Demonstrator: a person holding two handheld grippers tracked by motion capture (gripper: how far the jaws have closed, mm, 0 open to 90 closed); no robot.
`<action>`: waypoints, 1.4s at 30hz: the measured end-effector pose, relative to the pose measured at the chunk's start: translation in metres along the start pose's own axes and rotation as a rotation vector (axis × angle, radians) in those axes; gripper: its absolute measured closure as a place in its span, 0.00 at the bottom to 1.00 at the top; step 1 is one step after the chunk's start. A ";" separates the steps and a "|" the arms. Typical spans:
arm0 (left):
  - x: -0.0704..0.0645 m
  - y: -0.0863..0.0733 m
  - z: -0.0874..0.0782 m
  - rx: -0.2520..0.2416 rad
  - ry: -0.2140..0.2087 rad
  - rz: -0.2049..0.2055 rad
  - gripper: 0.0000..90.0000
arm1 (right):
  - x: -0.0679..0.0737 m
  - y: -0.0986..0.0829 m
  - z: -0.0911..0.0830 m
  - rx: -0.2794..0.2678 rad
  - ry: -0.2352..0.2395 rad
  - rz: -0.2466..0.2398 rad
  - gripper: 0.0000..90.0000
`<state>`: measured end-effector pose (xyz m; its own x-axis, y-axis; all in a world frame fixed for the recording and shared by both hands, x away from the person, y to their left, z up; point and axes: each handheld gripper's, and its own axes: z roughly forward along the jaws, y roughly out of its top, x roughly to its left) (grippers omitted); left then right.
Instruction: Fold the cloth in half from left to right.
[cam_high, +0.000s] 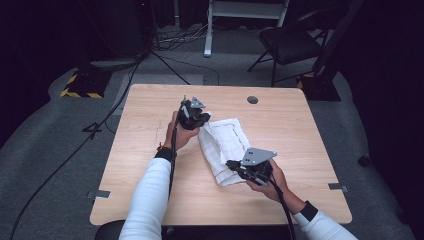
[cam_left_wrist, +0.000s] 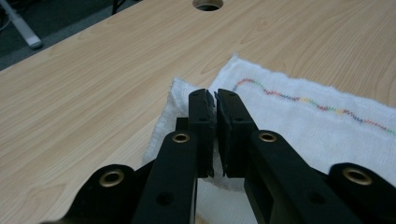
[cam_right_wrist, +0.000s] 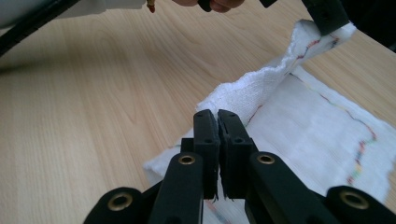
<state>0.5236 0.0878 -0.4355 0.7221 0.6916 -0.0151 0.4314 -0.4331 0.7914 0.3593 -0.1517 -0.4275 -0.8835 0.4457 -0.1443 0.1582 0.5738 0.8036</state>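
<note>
White cloth (cam_high: 224, 150), folded, soft woven texture with a thin line of multicoloured zigzag stitching running near its edge, seen in both gripper views (cam_left_wrist: 299, 100) (cam_right_wrist: 327, 140). It lies on the light wood-grain table (cam_high: 150, 150), around the middle and slightly to the person's right. Long axis runs diagonally in the high view: far end toward the upper left near the left hand-held gripper (cam_high: 194, 116), near end toward the lower right at the right hand-held gripper (cam_high: 235, 167). Far end looks wider and flatter, near end bunched and thicker. Left hand-held gripper (cam_left_wrist: 214, 130) sits at the far corner of the cloth, jaws clenched together with only a thin slit between them, cloth directly under and ahead of the tips; whether fabric is actually pinched between them cannot be told from here. In the right gripper view that far corner is lifted off the table, raised into a ridge under the other gripper's black jaw. Right hand-held gripper (cam_right_wrist: 217, 154) is also clenched, jaws nearly touching, over the near edge of the cloth, a few threads showing at the pad bottoms; grip on fabric not certain. Round cable hole (cam_high: 252, 99) in the table beyond the cloth, well apart. Dark folding chair (cam_high: 290, 42) on the grey floor behind the table.
</note>
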 end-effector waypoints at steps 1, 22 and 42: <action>-0.003 0.002 0.004 0.000 -0.004 0.005 0.94 | -0.003 -0.003 -0.003 0.002 -0.007 0.005 0.96; -0.048 0.041 0.072 0.034 -0.051 0.086 0.90 | -0.029 -0.055 -0.039 0.112 -0.080 0.056 0.95; -0.097 -0.026 0.009 0.120 -0.133 0.214 0.32 | -0.064 -0.074 -0.050 0.113 -0.181 0.116 0.56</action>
<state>0.4470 0.0270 -0.4598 0.8650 0.4985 0.0582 0.3165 -0.6318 0.7076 0.3820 -0.2568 -0.4486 -0.7650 0.6227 -0.1643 0.3109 0.5805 0.7526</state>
